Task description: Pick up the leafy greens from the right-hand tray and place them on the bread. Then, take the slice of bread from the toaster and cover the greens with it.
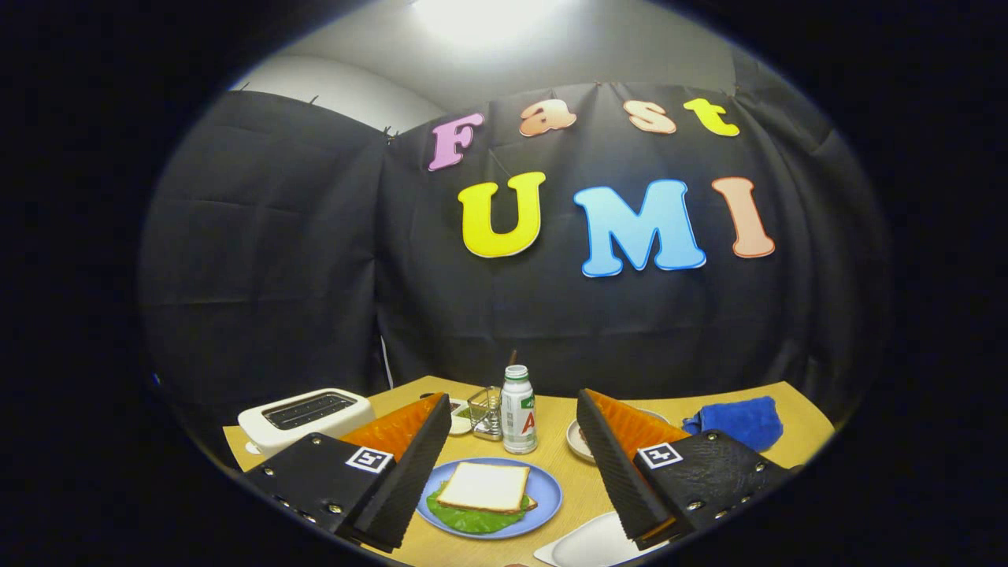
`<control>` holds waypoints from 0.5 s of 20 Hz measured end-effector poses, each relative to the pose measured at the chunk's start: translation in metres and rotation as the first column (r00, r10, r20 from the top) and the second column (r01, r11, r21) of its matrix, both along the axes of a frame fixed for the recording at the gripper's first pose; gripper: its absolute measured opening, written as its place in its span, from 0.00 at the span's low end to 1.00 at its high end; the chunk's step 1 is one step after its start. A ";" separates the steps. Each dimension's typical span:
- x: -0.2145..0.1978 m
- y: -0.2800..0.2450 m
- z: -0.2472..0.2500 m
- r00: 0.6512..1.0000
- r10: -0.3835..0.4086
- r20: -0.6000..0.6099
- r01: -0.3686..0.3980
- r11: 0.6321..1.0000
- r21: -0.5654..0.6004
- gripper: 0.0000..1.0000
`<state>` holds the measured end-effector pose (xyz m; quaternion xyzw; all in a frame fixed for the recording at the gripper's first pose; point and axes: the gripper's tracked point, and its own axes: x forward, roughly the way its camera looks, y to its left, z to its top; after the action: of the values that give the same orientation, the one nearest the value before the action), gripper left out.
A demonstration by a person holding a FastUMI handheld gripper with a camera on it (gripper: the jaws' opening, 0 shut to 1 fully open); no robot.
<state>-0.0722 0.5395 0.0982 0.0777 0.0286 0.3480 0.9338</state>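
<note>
Here, gripper (pixel 512 465) spread wide, both fingers (pixel 409 465) apart with nothing clamped, hovering above the near edge of the light wooden tabletop (pixel 567 465).

Between the fingers and just ahead of them, round blue plate (pixel 543 492) lying near the tabletop's near edge. On that plate, square slice of white bread (pixel 484 486) lying flat on top, crinkled green leafy greens (pixel 468 520) peeking out beneath it on the near side, and the rim of a lower bread slice (pixel 531 502) just visible at the right under the top one. Greens sandwiched, top slice covering most of them.

Just beside the right finger at the near edge, corner of a white rectangular tray (pixel 591 543), partly hidden by that finger.

Beyond the plate, toward the middle of the tabletop, small white plastic bottle with a green cap (pixel 518 409) standing upright. Left of the bottle, small wire rack (pixel 486 411), and a small white dish (pixel 459 424) beside it, partly hidden by the left finger. Right of the bottle, rim of a white plate (pixel 577 441) tucked behind the right finger.

At the left edge of the tabletop, white two-slot toaster (pixel 303 416), slot contents hard to make out. Toward the far right corner, crumpled blue cloth (pixel 736 421).
</note>
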 end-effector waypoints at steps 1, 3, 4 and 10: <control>-0.002 -0.003 0.007 1.000 0.001 0.024 -0.001 1.000 0.007 0.97; -0.006 -0.012 0.013 0.998 -0.012 0.055 0.011 1.000 0.012 0.97; -0.008 -0.013 0.013 0.998 -0.011 0.062 0.010 1.000 0.017 0.97; -0.011 -0.037 0.010 0.996 0.018 0.082 -0.022 0.999 0.046 0.97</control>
<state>-0.0834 0.5024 0.1078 0.0851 -0.0168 0.3608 0.9286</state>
